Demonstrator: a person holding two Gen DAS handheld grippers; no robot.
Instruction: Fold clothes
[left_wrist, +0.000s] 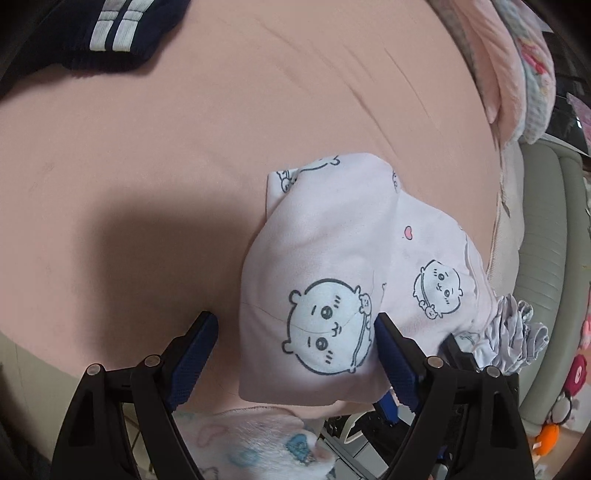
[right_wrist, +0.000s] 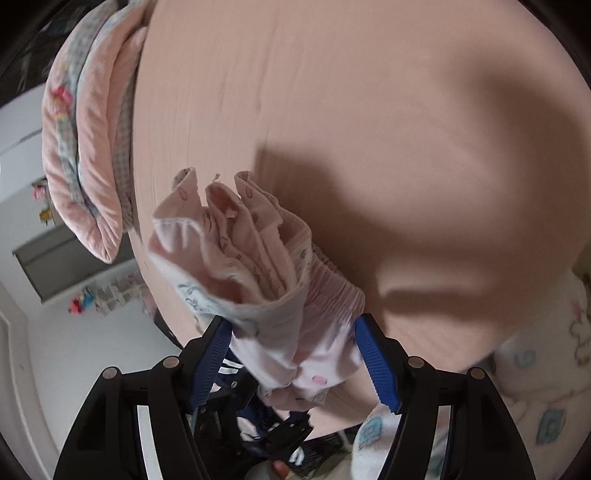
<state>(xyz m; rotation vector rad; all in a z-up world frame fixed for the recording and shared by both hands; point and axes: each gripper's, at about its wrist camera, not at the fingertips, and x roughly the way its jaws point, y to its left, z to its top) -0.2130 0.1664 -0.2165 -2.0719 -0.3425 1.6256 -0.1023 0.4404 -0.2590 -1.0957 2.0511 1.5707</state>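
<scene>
A pale pink garment (left_wrist: 332, 266) printed with round cartoon faces lies folded on the pink bedsheet (left_wrist: 184, 147). My left gripper (left_wrist: 295, 332) is open wide, and the garment's near end sits between its blue pads (left_wrist: 195, 354) without being pinched. The gathered elastic waistband (right_wrist: 258, 258) bunches up between the fingers of my right gripper (right_wrist: 291, 328), which stands open with its pads (right_wrist: 376, 362) apart. In the left wrist view the right gripper (left_wrist: 458, 354) shows beside the ruffled waistband (left_wrist: 509, 332).
A navy garment with white stripes (left_wrist: 118, 29) lies at the sheet's far left. A rolled pink quilt (left_wrist: 517, 74) (right_wrist: 85, 147) runs along the bed's edge. Fluffy white cloth with pastel prints (left_wrist: 258, 435) (right_wrist: 535, 387) is near the grippers. Grey furniture (left_wrist: 546, 240) stands beyond the bed.
</scene>
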